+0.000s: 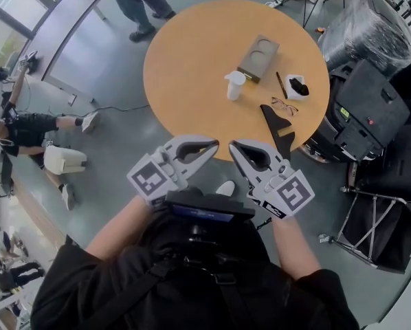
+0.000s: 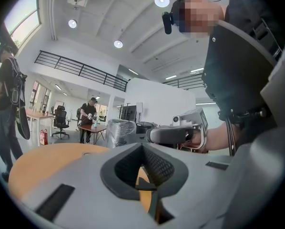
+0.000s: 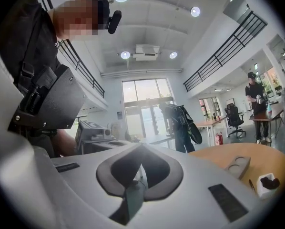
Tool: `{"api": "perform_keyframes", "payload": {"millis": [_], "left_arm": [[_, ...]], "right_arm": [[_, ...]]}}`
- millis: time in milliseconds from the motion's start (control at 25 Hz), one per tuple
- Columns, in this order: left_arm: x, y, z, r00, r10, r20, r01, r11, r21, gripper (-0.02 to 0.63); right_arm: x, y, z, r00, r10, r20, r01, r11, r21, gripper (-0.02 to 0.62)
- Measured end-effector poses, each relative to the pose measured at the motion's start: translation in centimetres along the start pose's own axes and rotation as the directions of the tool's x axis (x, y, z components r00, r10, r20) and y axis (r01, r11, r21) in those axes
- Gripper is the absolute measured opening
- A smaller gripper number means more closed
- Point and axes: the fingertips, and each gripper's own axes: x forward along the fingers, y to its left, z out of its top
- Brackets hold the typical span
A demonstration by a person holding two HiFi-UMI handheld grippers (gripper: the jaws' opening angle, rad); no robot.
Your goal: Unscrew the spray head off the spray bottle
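The white spray bottle stands upright near the middle of the round wooden table, with its spray head on. Both grippers hang in front of the table's near edge, well short of the bottle. My left gripper and my right gripper are shut and hold nothing, their tips pointing toward each other. In the left gripper view the shut jaws point over the table edge at the right gripper. The right gripper view shows its shut jaws; I cannot make out the bottle there.
On the table lie a cardboard cup carrier, a pen, glasses, a white holder with a black item and a black angled piece. Black cases and a plastic-wrapped load crowd the right. People stand and sit around.
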Motion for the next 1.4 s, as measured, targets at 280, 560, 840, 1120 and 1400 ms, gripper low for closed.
{"api": "perform_keyframes", "payload": {"millis": [280, 560, 840, 1120, 1400], "left_arm": [[1.2, 4.3, -1.0, 1.000, 0.016, -0.019, -0.016, 1.000, -0.010, 0.018], [2.8, 11.1, -1.2, 0.999, -0.050, -0.010, 0.050, 0.999, 0.003, 0.018], [4.8, 19.0, -0.9, 0.990, -0.140, -0.022, 0.141, 0.989, 0.047, 0.018], [7.0, 25.0, -3.1, 0.980, -0.193, -0.047, 0.194, 0.980, 0.037, 0.018], [10.3, 28.8, -8.6, 0.984, -0.163, -0.070, 0.164, 0.986, 0.010, 0.033]], "right_arm": [[2.6, -3.3, -0.8, 1.000, 0.005, -0.014, -0.005, 1.000, 0.019, -0.003], [7.1, -7.6, -0.3, 1.000, -0.025, 0.001, 0.025, 1.000, 0.012, -0.003], [13.1, -13.2, -0.5, 0.994, -0.110, -0.014, 0.110, 0.994, 0.009, -0.003], [16.2, -19.0, -2.8, 0.973, -0.230, -0.031, 0.231, 0.973, 0.015, -0.002], [16.6, -24.2, -6.8, 0.950, -0.306, -0.064, 0.307, 0.952, 0.002, 0.002]]}}
